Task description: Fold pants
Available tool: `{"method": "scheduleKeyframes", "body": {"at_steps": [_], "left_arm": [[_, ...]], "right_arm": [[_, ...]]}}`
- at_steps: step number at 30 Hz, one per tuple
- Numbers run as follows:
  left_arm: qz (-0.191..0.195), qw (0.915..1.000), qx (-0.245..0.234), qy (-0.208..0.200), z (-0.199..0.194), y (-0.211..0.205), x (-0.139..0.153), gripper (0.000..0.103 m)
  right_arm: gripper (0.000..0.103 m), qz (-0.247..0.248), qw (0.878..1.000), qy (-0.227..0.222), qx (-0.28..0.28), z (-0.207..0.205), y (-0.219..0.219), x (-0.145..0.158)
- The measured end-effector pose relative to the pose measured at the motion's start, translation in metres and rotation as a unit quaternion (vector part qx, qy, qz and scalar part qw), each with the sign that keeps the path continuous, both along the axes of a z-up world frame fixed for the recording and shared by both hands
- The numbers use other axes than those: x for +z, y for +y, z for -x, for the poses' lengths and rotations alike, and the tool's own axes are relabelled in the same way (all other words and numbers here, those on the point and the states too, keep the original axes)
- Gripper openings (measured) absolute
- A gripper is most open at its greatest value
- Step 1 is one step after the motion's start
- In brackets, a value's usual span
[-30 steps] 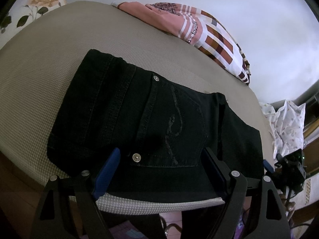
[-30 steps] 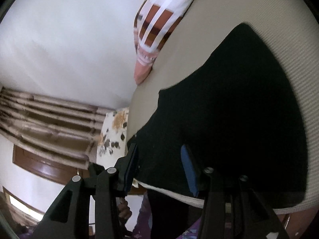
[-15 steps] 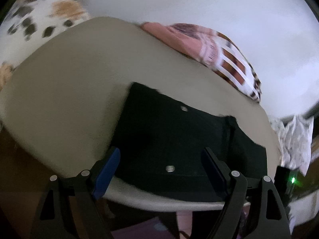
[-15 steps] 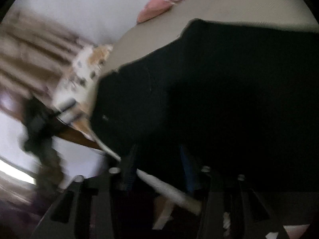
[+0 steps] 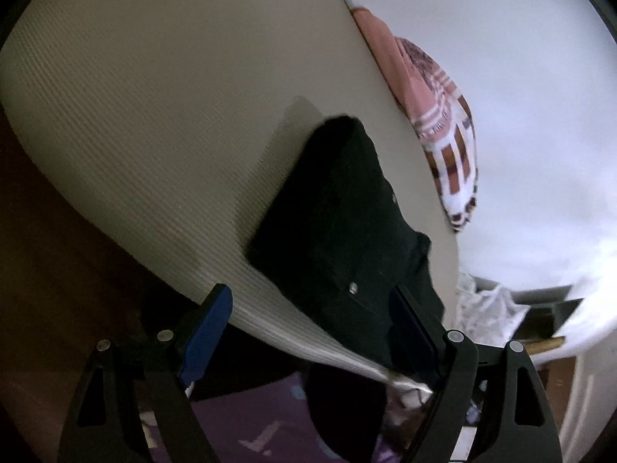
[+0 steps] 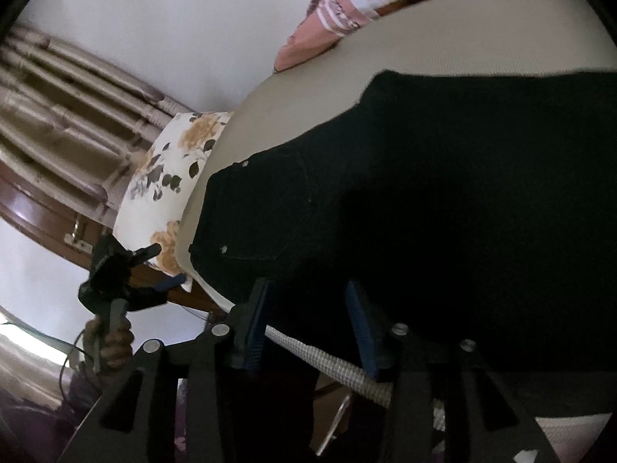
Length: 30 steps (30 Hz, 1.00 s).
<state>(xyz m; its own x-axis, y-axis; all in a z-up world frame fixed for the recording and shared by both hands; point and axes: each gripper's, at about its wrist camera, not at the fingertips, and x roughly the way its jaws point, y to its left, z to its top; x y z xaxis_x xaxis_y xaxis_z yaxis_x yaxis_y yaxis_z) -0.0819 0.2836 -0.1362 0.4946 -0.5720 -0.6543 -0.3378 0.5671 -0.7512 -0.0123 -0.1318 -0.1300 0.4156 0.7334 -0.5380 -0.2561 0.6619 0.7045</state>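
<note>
The bed [image 5: 162,108] is filling both views, its beige ribbed mattress cover spreading wide, and the black pants [image 5: 347,239] are lying folded on it near the front edge. In the left wrist view the bundle is sitting between centre and five o'clock, a silver rivet showing on the near side. In the right wrist view the pants [image 6: 443,200] are sprawling from centre out to three o'clock, the pocket stitching facing nine o'clock.

At one o'clock in the left view a pink and brown striped cloth [image 5: 443,131] is resting along the bed's far edge, well apart from the pants. A floral pillow [image 6: 162,177] is sitting at nine o'clock in the right view, just beside the mattress corner.

The left gripper [image 5: 308,328] is hovering with its jaws spread wide, nothing between them, the near edge of the pants lying just ahead. The right gripper [image 6: 304,324] is also showing a gap between its jaws, holding nothing, the mattress piping running across that gap. The person's left hand [image 6: 110,343] is showing at eight o'clock in the right view, gripping a handle.

The fold is looking near done, I'd say. To finish well, each gripper should be approaching low, pinching all layers at an edge together, and smoothing outward so the stack is staying square.
</note>
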Motion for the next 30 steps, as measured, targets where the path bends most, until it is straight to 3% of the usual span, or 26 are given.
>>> {"method": "scheduleKeyframes", "body": {"at_steps": [3, 10, 18, 22, 25, 30], "left_arm": [[0.025, 0.9994, -0.017, 0.014, -0.008, -0.012, -0.011, 0.083], [0.038, 0.9982, -0.042, 0.021, -0.031, -0.03, -0.028, 0.083], [0.065, 0.9979, -0.008, 0.003, -0.035, -0.029, -0.033, 0.083], [0.091, 0.9952, 0.036, 0.012, -0.017, -0.022, -0.037, 0.083], [0.069, 0.9966, 0.044, 0.008, -0.018, -0.017, -0.033, 0.083], [0.073, 0.9958, 0.052, 0.017, -0.034, -0.015, -0.033, 0.083]], "right_arm": [[0.043, 0.004, 1.0, 0.005, 0.0, 0.003, 0.001, -0.001], [0.049, -0.008, 1.0, 0.013, -0.005, 0.007, -0.007, -0.003], [0.055, -0.016, 1.0, 0.02, -0.008, 0.008, -0.009, -0.006], [0.056, -0.021, 0.999, 0.024, -0.009, 0.007, -0.01, -0.007], [0.058, -0.029, 0.999, 0.027, -0.013, 0.007, -0.013, -0.008], [0.059, -0.035, 0.999, 0.031, -0.014, 0.006, -0.013, -0.01]]}}
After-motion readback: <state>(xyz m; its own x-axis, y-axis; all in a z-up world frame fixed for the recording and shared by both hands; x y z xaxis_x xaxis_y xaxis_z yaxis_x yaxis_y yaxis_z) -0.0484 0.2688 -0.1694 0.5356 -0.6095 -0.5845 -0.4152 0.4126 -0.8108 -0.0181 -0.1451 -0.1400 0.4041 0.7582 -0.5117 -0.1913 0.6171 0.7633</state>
